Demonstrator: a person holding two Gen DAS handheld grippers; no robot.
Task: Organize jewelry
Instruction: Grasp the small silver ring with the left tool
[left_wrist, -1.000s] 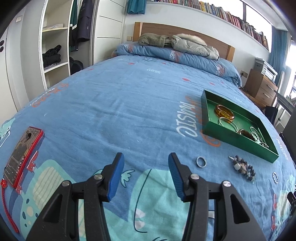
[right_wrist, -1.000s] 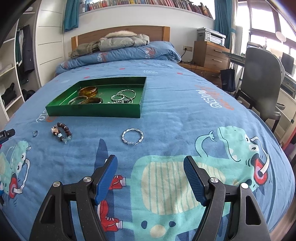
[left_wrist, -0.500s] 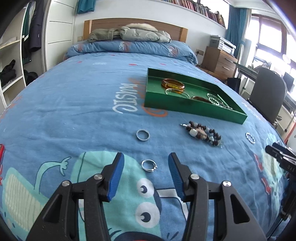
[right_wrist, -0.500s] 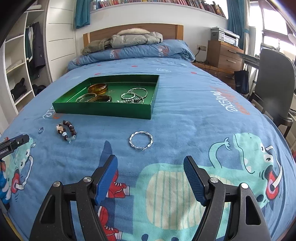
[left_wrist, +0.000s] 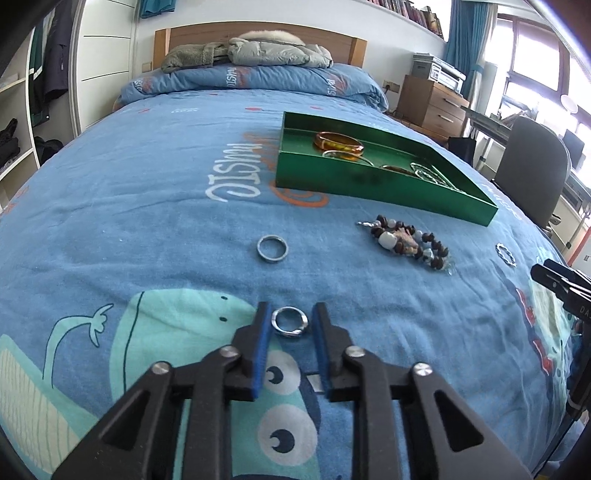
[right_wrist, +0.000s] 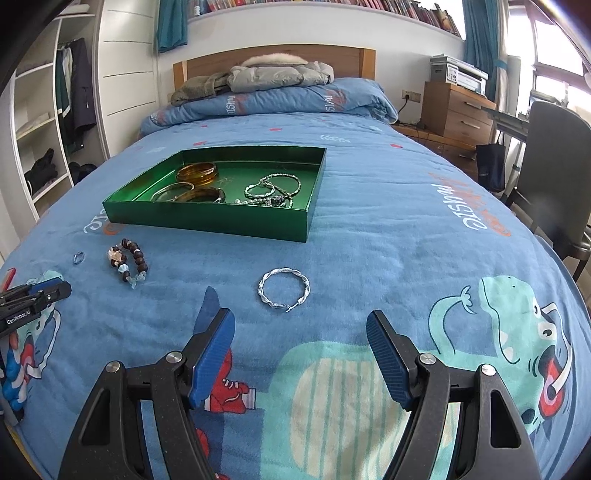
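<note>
Blue cartoon bedspread (left_wrist: 155, 206) held scattered jewelry. Left gripper (left_wrist: 289, 320) jaws had just been closing around small silver ring (left_wrist: 290, 322), pads flanking it, contact uncertain. Right gripper (right_wrist: 300, 339) stayed spread short of twisted silver bracelet (right_wrist: 283, 291). Ring next for green tray (left_wrist: 369, 184), beyond.

I am closing my left gripper (left_wrist: 289, 320) around a small ring (left_wrist: 289, 322), while my right gripper (right_wrist: 300, 341) is hanging wide open.
</note>
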